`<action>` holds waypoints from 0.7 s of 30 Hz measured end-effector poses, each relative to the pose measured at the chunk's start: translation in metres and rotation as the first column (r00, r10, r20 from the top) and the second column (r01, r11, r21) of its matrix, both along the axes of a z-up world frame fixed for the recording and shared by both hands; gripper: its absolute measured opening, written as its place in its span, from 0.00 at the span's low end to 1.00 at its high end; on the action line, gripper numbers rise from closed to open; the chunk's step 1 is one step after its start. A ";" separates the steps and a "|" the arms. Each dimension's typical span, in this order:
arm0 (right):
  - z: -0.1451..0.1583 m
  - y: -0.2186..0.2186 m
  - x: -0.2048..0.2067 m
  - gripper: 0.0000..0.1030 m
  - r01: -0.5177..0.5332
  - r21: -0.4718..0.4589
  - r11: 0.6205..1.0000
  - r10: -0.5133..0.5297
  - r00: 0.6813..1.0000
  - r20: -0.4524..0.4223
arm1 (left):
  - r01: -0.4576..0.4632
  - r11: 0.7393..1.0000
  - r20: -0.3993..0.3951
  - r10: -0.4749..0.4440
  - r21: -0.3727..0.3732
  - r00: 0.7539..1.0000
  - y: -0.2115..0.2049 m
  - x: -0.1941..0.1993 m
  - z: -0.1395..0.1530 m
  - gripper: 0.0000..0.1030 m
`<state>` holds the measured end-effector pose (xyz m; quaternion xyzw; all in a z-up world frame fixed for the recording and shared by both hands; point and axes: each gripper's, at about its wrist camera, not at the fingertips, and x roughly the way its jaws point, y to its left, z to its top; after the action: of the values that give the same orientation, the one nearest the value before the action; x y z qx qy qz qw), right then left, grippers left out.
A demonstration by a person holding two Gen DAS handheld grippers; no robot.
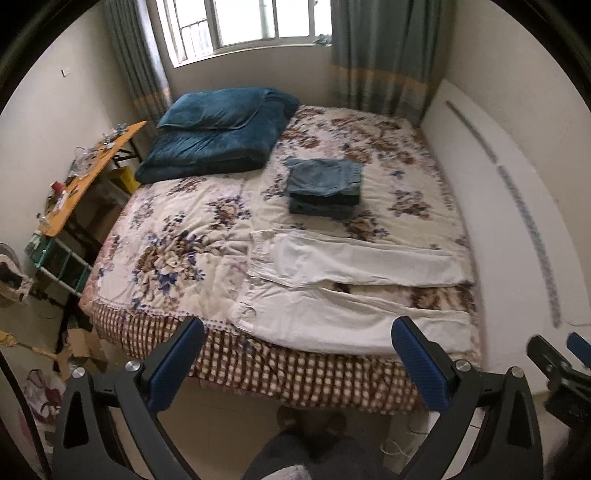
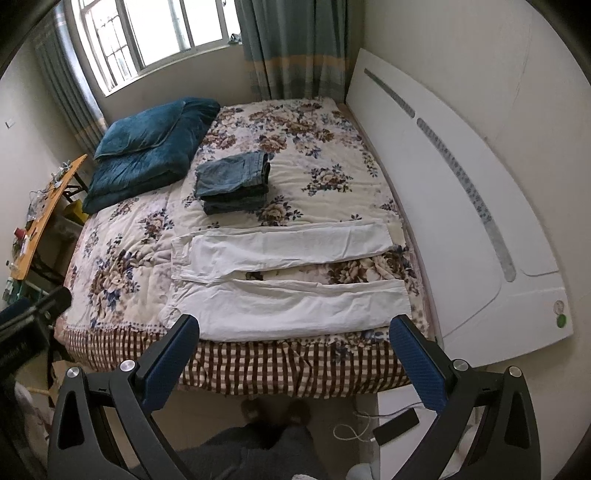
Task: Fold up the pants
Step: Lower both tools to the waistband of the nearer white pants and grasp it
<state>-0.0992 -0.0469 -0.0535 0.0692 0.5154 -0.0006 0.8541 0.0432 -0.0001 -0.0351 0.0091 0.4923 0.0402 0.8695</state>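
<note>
Right wrist view: the white pants (image 2: 288, 280) are seen flat on the bed (image 2: 122, 258), long axis left-right, waist nearer the left tongs (image 1: 297, 345), both left and right tongs (image 2: 293, 345) held apart, empty.

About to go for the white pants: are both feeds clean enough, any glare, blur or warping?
Left wrist view: window blown out, right side smeared with motion blur, white pants soft but readable. Right wrist view: sharper, pants evenly lit, window bright but bars visible. Both: strong fisheye bending of bed edges and dark corners.
</note>
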 end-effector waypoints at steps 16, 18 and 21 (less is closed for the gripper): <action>-0.200 0.003 0.229 1.00 0.084 0.065 0.994 -0.066 0.968 -0.243 | -0.007 0.998 -0.251 0.024 0.068 0.968 0.007 0.220 -0.165 1.00; -0.223 0.001 0.263 1.00 0.108 0.074 0.991 -0.085 0.961 -0.263 | -0.006 0.998 -0.272 0.025 0.070 0.962 0.014 0.250 -0.183 1.00; -0.276 0.010 0.321 1.00 0.139 0.114 0.984 -0.100 0.949 -0.298 | -0.031 0.997 -0.300 0.050 0.068 0.953 0.035 0.302 -0.223 1.00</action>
<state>0.2220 -0.0369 -0.3297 0.1566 0.6294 -0.0279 0.7606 0.3449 0.0350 -0.2578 0.0320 0.6177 0.0716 0.7825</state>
